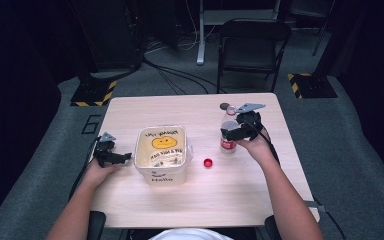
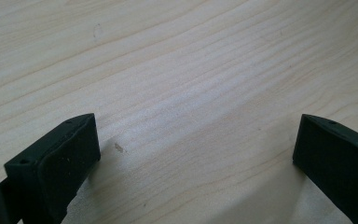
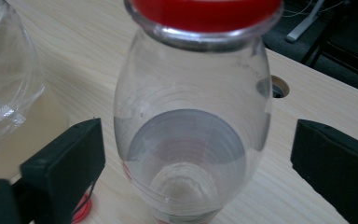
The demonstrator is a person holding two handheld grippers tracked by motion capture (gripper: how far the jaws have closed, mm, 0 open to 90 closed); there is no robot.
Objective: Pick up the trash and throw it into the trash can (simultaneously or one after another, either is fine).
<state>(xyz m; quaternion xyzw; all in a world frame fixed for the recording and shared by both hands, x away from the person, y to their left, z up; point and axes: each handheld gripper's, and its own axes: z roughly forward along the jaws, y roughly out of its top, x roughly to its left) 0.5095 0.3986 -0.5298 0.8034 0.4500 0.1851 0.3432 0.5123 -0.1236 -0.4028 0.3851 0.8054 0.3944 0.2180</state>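
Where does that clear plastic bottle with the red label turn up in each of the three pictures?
High view: the bottle stands right of centre on the table, between the bin and the right hand-held gripper.
Left gripper view: bare wooden table between open jaws; no bottle.
Right gripper view: the bottle sits mid-frame between the open jaws, which do not touch it.
Shared landmark: the loose red cap on the table, seen at the lower left in the right gripper view.

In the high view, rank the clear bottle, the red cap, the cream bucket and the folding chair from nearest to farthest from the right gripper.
From the right gripper:
1. Clear bottle: between its open jaws, right of table centre.
2. Red cap: on the table, just left of the bottle.
3. Cream bucket: further left, mid-table.
4. Folding chair: on the floor beyond the table's far edge.
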